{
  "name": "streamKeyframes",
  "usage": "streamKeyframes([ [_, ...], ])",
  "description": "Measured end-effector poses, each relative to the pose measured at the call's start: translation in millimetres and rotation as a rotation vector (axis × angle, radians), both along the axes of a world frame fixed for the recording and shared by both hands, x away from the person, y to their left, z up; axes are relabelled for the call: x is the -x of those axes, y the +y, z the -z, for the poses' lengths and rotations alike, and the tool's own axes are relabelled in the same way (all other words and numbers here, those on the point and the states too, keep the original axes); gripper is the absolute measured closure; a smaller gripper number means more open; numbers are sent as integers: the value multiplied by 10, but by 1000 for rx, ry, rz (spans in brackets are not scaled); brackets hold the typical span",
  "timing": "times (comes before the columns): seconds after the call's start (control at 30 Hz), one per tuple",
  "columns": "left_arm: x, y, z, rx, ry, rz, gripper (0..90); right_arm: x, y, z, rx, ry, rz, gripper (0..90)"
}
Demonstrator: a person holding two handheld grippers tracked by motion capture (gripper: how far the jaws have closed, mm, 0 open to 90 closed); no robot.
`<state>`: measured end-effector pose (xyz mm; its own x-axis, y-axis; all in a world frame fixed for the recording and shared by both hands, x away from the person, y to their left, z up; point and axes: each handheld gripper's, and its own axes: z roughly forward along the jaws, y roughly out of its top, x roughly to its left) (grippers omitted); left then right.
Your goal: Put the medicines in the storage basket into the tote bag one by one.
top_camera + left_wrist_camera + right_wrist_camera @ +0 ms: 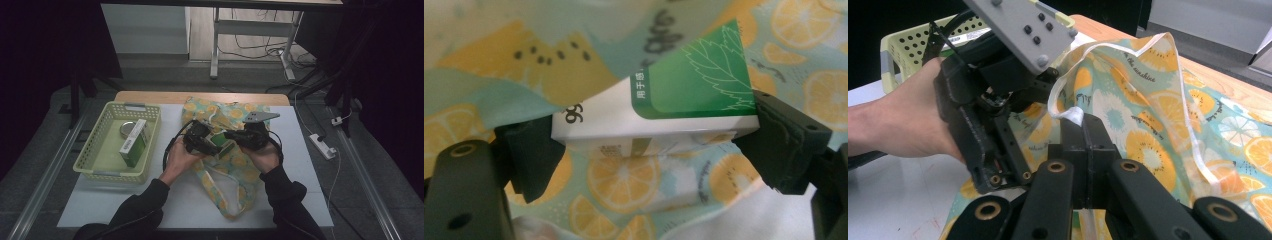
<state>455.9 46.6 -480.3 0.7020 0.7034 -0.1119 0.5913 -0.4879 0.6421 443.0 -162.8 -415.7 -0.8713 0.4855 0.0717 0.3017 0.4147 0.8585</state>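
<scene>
A: We have the green-and-white box point(659, 107) clamped in our left tool point(649, 150), one black jaw pressed on each short end. In the left gripper view its long axis runs straight across between the jaws, tilted a little so the green end sits higher

B: And where is it over the tabletop point(165, 200)?

A: In the high view it sits near the middle, between our two hands, right at the lemon-print cloth bag point(227, 165). The bag's fabric drapes over the box's upper edge in the left gripper view, so the box is at the bag's mouth, partly under the cloth; how deep, we cannot tell

B: Any writing we can read?

A: On the box, a white leaf outline on the green panel, a short column of white characters too small to make out, and "99" printed sideways on the white part. The bag carries dark script; in the right gripper view we read "the sunshine" near the hem

B: Our right tool point(1083, 125)?

A: Its jaws are clenched tight on the bag's white-trimmed edge, holding that hem up, just beside the left tool

B: And the rest?

A: A pale green perforated basket point(95, 145) stands at the tabletop's left, well apart from the bag, with another green-and-white carton point(134, 142) and a round tin point(127, 129) inside
</scene>
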Motion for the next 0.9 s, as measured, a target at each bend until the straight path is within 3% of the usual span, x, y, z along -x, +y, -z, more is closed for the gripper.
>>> streamKeyframes([
  [0.17, -68, 1, 40, 22, -7, -28, 168, -22, -8, 34, 7, 9, 6, 900],
  [0.53, -133, -58, 99, 3, -55, -63, 153, -50, -16, 69, 13, 14, 15, 900],
  [0.9, -24, -66, 36, 1, -64, -60, 71, -67, -41, 73, 11, 15, 22, 900],
])
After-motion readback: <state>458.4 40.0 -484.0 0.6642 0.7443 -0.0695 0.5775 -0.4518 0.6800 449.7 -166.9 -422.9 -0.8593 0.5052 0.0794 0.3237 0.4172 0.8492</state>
